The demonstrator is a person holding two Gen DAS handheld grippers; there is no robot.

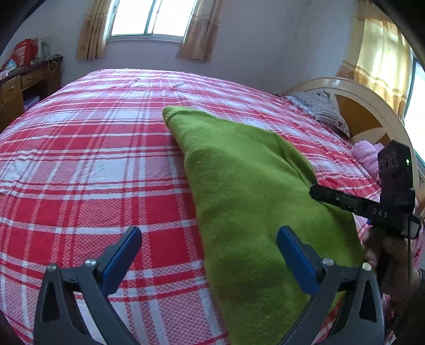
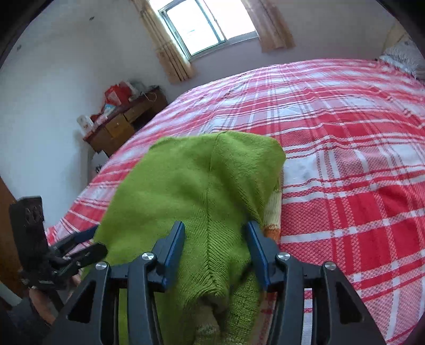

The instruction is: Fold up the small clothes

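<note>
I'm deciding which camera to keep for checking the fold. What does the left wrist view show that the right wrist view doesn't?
Only the left wrist view shows the cream headboard, a pink bundle beside it, and the left tool open over bedspread and garment edge. Only the right wrist view shows the knit seam, a cream and orange striped part, and the right tool open astride the garment. Both show the green knitted garment on the red plaid bedspread, window, wooden desk, pillow.

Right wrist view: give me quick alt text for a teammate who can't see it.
A green knitted garment lies folded on a red-and-white plaid bedsheet, and the right gripper stands over its near end, jaws open, the knit between its blue fingers. The left gripper sits at the garment's left edge; a wooden desk and a window lie beyond.
</note>
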